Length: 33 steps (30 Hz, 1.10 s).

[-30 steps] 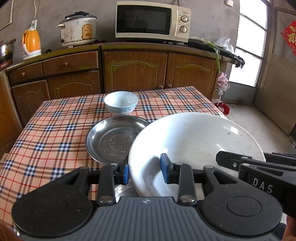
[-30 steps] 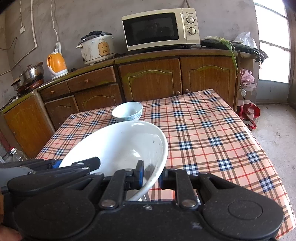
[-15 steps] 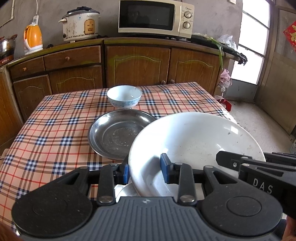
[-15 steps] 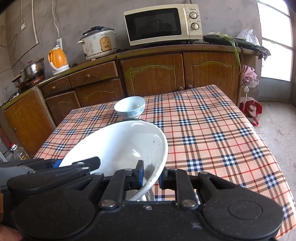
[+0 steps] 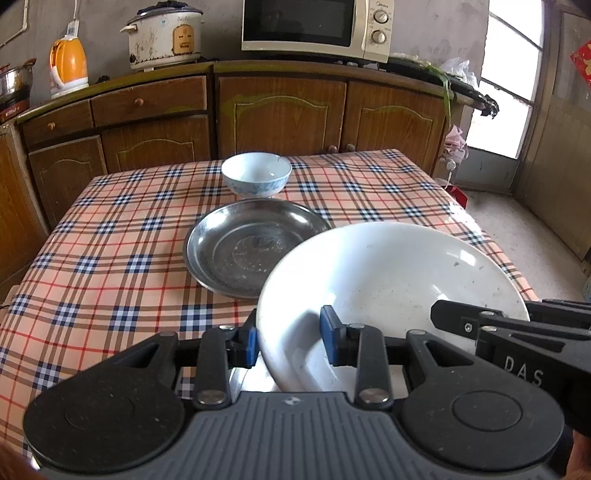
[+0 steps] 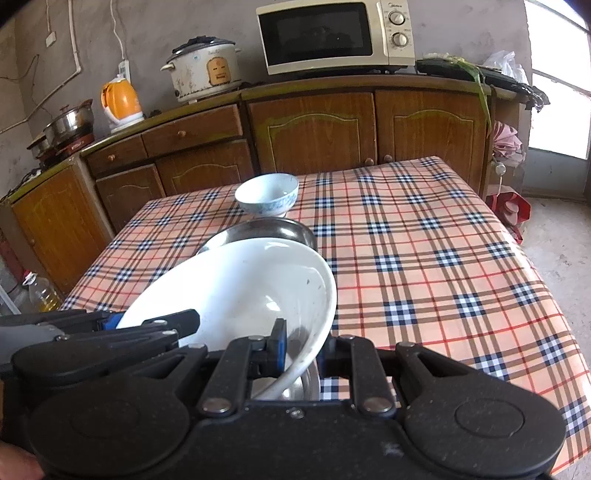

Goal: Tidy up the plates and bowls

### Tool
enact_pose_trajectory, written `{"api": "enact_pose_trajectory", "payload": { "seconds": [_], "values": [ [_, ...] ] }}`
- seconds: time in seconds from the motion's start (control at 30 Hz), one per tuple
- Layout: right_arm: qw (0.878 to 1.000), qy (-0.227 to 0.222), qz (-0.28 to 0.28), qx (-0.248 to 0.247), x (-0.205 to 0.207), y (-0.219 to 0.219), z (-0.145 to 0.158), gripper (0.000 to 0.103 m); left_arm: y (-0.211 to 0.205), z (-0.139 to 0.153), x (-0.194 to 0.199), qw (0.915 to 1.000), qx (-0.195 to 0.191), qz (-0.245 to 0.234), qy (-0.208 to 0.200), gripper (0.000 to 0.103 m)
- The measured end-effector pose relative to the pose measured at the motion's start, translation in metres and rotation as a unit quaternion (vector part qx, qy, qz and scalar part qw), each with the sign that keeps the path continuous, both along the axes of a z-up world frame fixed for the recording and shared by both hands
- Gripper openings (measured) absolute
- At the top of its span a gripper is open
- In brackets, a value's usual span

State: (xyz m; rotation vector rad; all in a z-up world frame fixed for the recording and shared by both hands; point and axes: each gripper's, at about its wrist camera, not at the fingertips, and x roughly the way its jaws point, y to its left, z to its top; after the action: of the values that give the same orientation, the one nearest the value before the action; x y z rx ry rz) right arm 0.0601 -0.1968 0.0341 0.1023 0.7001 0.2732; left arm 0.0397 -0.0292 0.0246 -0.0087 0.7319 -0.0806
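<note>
Both grippers' fingers (image 5: 251, 341) pinching white plate (image 5: 388, 273) rim.

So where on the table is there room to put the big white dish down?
The tablecloth is bare to the right of the steel plate, out to the table's edge. Another bare patch lies left of that plate. The middle is crowded: the small bowl sits just behind the steel plate, and the white dish overlaps it.

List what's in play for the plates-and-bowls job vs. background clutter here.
In play:
- white plate, gripped by left gripper and right gripper
- steel plate
- small bowl

Background:
- microwave
- rice cooker
- orange kettle
- steel pot
- oil bottle
</note>
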Motion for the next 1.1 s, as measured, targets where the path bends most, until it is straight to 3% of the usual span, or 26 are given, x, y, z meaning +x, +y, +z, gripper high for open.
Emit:
{"api": "enact_pose_trajectory", "payload": {
  "seconds": [1.1],
  "values": [
    [0.998, 0.061, 0.026, -0.013, 0.009, 0.025, -0.049, 0.021, 0.019, -0.036, 0.004, 0.9981, 0.015, 0.008, 0.059, 0.033]
  ]
}}
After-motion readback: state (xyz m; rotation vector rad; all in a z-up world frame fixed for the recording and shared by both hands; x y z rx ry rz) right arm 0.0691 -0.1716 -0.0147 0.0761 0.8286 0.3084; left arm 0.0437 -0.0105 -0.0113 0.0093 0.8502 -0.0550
